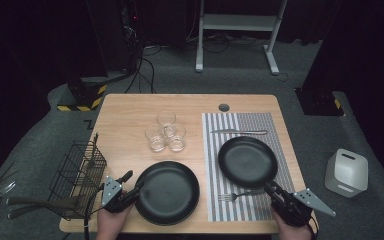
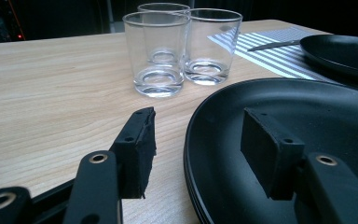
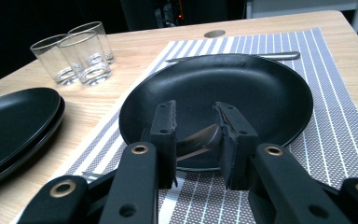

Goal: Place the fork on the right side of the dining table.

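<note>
Straddling the rim of the plates (image 1: 167,192), the left gripper (image 1: 132,182) keeps its jaws wide: in the left gripper view one jaw hangs over the bare counter (image 2: 51,93) and the other over the dark plate surface (image 2: 307,130), neither pad pressing on it. These plates, which look like a stack of two in the right gripper view (image 3: 14,121), sit at the near left of the counter, just left of the striped mat (image 1: 240,205).

On the mat, the right gripper (image 1: 275,192) stands at the near edge of a second plate (image 1: 247,161). A fork (image 1: 237,195) lies on the mat beside that plate, its handle running between the right jaws (image 3: 200,140); the jaws stand narrowly apart, and whether the pads touch the handle cannot be told.

Three glasses (image 1: 166,132) cluster behind the stack, and a knife (image 1: 240,132) lies on the mat beyond the second plate. A wire basket (image 1: 77,175) hangs at the counter's left edge.
</note>
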Demonstrator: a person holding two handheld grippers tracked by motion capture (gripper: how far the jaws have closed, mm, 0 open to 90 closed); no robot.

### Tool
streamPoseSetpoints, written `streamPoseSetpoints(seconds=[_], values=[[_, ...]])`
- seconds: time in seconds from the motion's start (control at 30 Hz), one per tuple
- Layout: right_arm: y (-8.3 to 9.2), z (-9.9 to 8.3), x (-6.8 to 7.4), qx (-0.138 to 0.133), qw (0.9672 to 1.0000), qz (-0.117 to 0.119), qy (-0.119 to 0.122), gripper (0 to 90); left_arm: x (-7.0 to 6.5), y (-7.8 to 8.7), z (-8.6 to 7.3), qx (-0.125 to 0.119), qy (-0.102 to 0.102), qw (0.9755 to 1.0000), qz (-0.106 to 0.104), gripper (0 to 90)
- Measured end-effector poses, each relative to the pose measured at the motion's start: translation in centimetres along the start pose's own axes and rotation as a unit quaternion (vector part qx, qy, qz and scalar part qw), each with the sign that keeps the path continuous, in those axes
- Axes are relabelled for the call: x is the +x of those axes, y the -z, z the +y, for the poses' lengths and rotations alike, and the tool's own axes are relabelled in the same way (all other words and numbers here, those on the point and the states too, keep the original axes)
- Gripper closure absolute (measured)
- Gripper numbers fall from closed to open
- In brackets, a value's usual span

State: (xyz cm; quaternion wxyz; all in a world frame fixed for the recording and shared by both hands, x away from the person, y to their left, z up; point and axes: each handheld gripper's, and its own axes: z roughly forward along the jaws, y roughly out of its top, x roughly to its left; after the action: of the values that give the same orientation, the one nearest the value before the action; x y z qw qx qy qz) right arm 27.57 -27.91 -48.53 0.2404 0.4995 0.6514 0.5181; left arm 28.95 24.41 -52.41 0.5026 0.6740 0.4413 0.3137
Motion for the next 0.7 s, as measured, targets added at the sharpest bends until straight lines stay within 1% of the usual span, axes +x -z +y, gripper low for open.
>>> streamPoseSetpoints(seconds=[0.13,0.23,0.7], values=[[-0.07,-0.17,-0.19,0.002,1.0,-0.003,-0.004,69.8,0.0,0.02,0.0,0.001,0.0,1.0,0.0,45.1],[-0.12,-0.32,-0.36,0.004,1.0,-0.008,-0.001,70.7,-0.01,0.03,0.0,0.001,0.0,1.0,0.0,45.1],[-0.55,-0.79,-0.45,0.014,0.9999,-0.009,0.001,71.7,-0.03,0.02,0.0,0.001,-0.002,1.0,-0.001,45.1]])
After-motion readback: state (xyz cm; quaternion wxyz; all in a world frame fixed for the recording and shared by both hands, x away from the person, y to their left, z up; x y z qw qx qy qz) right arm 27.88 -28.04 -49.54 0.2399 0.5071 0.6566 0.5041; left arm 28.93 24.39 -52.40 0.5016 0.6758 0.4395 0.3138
